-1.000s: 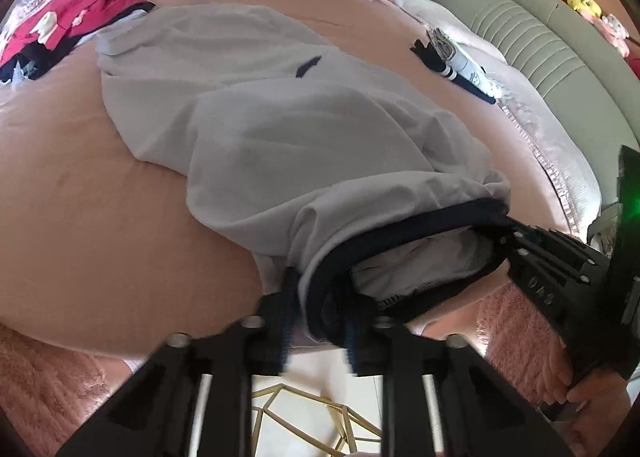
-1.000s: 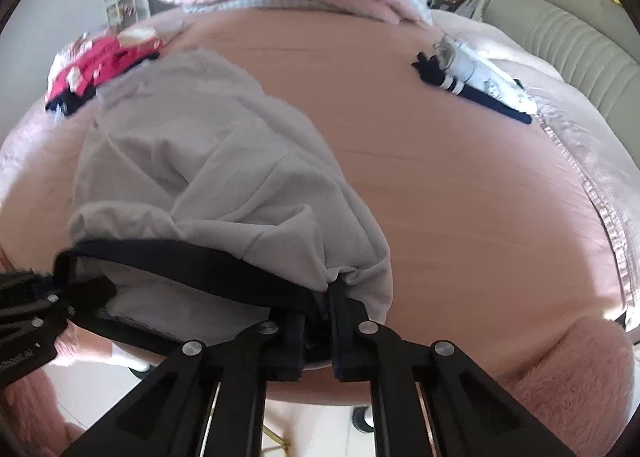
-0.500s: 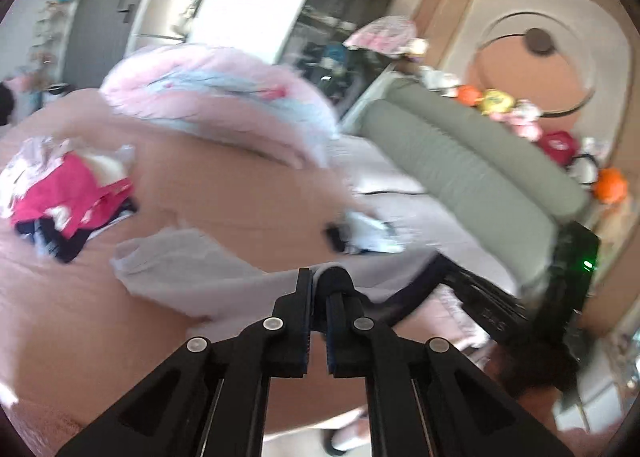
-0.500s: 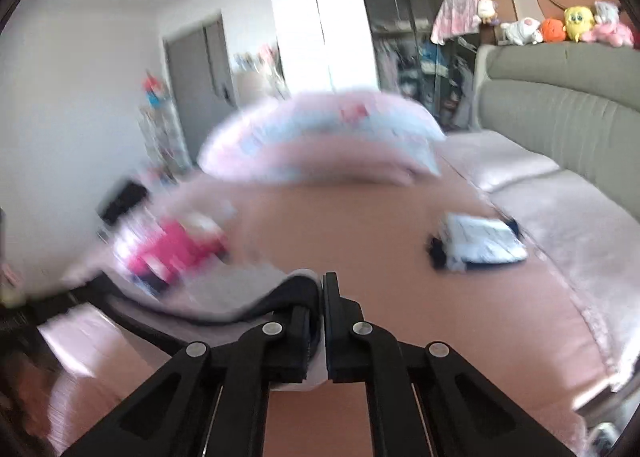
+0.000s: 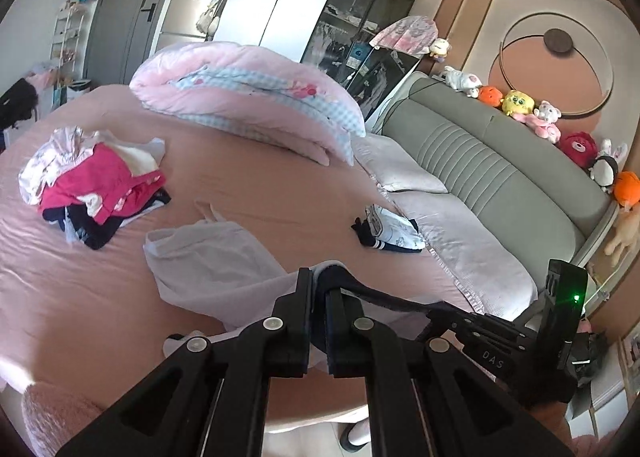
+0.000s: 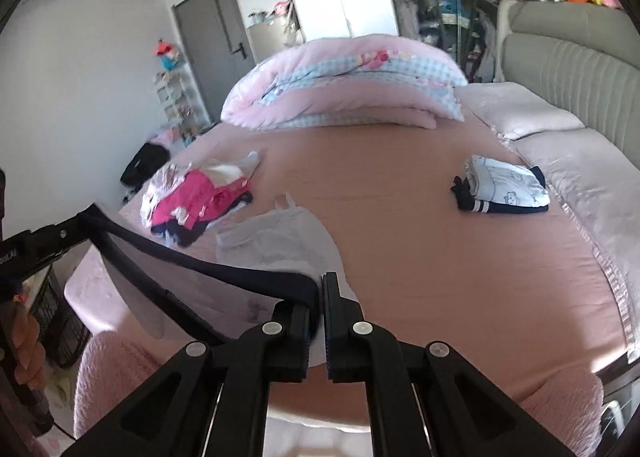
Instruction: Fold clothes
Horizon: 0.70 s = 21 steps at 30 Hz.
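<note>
right wrist: shorts' waistband (image 6: 208, 269) between both hand-held grippers

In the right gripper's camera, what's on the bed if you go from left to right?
Messy clothes pile → grey garment → folded clothes → pillows.

The grey garment (image 5: 216, 257) is thin, soft, matt cloth with a dark knit waistband (image 6: 224, 277). The bed sheet (image 6: 420, 257) is smooth matt pink fabric. The pillows (image 5: 472, 241) look satiny, slightly glossy. The headboard (image 5: 500, 181) is ribbed padded upholstery.
</note>
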Tool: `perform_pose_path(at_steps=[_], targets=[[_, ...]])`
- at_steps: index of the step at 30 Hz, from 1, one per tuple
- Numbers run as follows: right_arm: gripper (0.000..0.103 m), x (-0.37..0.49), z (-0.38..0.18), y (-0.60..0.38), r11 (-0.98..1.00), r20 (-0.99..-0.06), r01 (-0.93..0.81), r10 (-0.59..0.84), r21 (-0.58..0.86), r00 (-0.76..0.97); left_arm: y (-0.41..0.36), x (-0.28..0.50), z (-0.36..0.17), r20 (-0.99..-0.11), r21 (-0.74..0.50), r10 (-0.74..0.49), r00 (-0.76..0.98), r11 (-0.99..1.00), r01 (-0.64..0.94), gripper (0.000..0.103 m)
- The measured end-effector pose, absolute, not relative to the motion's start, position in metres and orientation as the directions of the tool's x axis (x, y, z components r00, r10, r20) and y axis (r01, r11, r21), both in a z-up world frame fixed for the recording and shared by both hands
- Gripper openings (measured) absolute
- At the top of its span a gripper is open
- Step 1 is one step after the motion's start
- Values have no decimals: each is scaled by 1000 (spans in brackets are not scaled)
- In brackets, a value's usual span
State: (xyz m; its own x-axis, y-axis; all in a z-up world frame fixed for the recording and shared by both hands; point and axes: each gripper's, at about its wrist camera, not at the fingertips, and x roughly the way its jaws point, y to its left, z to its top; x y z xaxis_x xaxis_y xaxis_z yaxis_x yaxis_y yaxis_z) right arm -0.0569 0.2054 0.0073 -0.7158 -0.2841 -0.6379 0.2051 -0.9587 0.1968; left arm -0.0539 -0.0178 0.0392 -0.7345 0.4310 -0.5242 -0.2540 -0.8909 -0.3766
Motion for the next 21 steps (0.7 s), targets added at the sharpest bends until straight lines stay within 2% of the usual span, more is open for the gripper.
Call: perform_pose_path(at_steps=[3,5,7,9,10,11,13,16,21], targets=[[8,-60,-6,200,-960,-684,216,-278,177,-674,-19,-47,36,-511,-382,436,-741,-887,-259,4],[29,-70,-32,188,-959,-745,247,-266,139,-612,-18,-44,34,-509,-388,443,-738,-883,-263,4],[32,-80,-58,176,-954,-800,280,-248,104,-546,-16,-43,30,-517,-390,445,-731,-883,-262,4],[28,-90,-85,164,-946,-849,316,-224,72,-478,-13,-42,28,-527,-388,444,-724,-884,-260,4],[15,-94,-95,160,-942,-862,329,-220,66,-457,-12,-41,27,-533,-384,443,-721,-886,-259,4],[12,-95,-95,157,-940,-854,332,-234,77,-464,-10,-40,25,-541,-371,434,-720,-892,-259,4],[9,-94,-84,155,-938,-827,332,-267,104,-495,-9,-38,19,-554,-336,392,-735,-912,-234,4],[6,-90,-51,161,-951,-749,299,-253,76,-613,-10,-47,-11,-619,-322,345,-706,-931,-173,4],[5,-82,5,172,-972,-601,232,-208,39,-772,-9,-65,-70,-704,-456,405,-584,-887,-65,6]])
